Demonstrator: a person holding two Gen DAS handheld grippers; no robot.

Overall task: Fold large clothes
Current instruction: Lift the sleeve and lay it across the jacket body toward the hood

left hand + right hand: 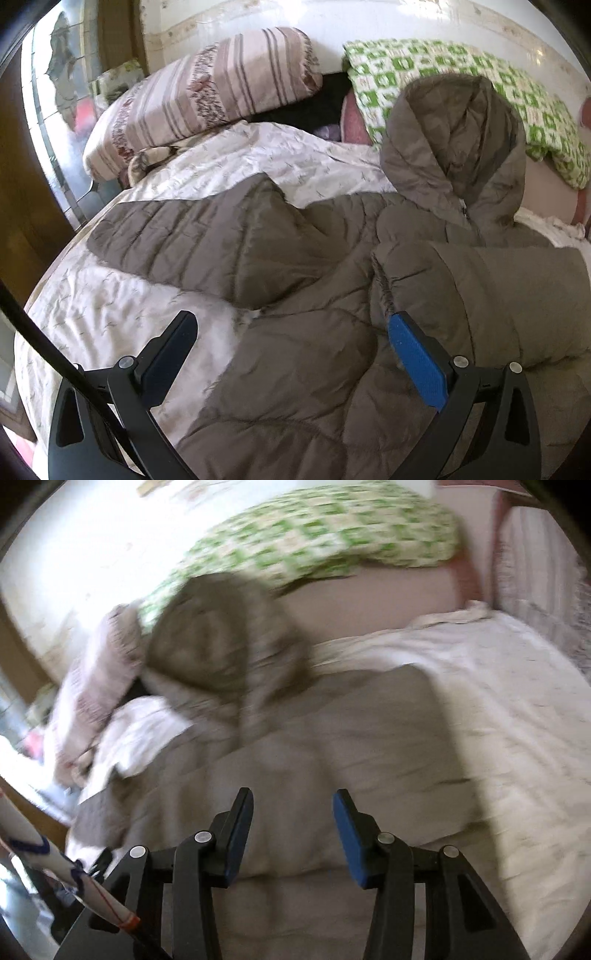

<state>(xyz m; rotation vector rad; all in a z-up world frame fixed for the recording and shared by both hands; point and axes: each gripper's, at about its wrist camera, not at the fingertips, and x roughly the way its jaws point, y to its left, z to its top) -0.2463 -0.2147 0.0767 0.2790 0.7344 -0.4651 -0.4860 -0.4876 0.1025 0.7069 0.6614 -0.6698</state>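
A grey-brown hooded puffer jacket (303, 369) lies spread on the bed. Its hood (454, 147) points toward the pillows. One sleeve (184, 236) stretches out to the left, and the other sleeve (487, 295) lies folded across the body on the right. My left gripper (293, 319) hangs open and wide just above the jacket's lower body, holding nothing. The right wrist view is motion-blurred. There the jacket (332, 738) fills the middle, with the hood (221, 646) beyond it. My right gripper (293, 794) is open over the jacket, and nothing sits between its blue pads (351, 834).
A white patterned quilt (92, 314) covers the bed. At its head lie a striped pillow (207, 92) and a green checked pillow (461, 74). A black cable (55, 350) crosses the lower left. A white rod with blue and red cord (37, 853) shows at the left edge.
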